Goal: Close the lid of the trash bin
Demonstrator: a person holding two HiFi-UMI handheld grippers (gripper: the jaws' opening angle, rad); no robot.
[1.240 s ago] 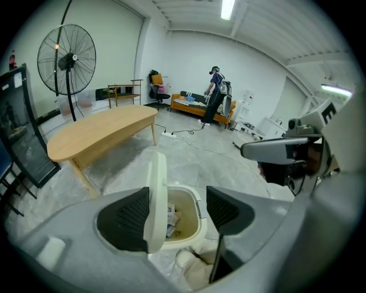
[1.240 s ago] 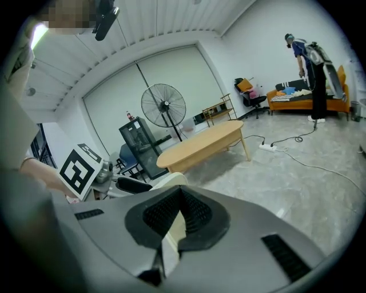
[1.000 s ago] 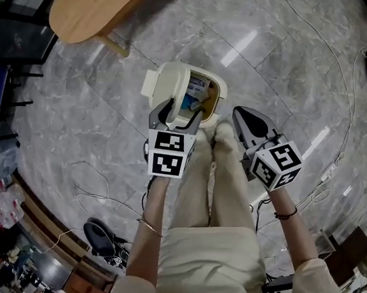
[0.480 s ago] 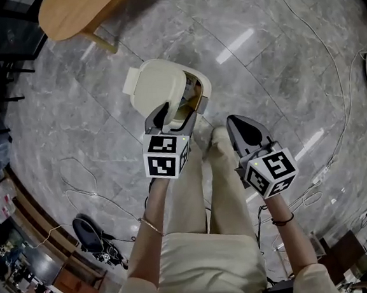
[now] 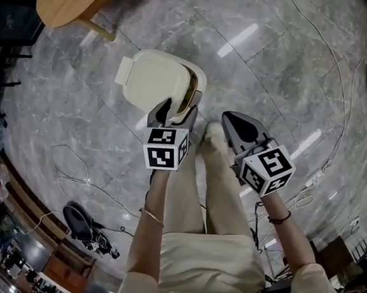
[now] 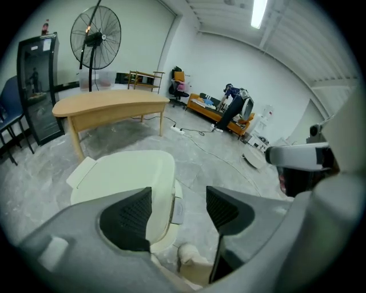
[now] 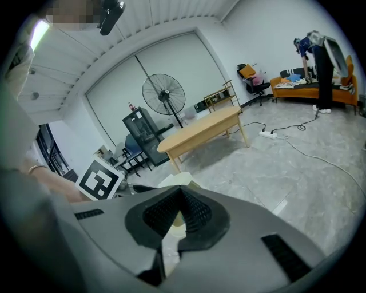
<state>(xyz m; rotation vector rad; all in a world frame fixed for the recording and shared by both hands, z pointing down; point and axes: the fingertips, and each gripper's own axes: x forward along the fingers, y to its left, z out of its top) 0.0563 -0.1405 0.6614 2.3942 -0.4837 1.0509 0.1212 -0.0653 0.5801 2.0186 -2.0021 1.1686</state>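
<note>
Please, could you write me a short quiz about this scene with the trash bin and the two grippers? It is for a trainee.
1. True or false: the jaws of the right gripper are together, with nothing between them.
2. In the head view, over what does the left gripper hang?
A. the near edge of the lid of the trash bin
B. the wooden table
C. the person's shoes
3. Fill in the missing word: in the left gripper view, the jaws of the left gripper stand ____.

Key: 1 true; 2 A; 3 apart.
</note>
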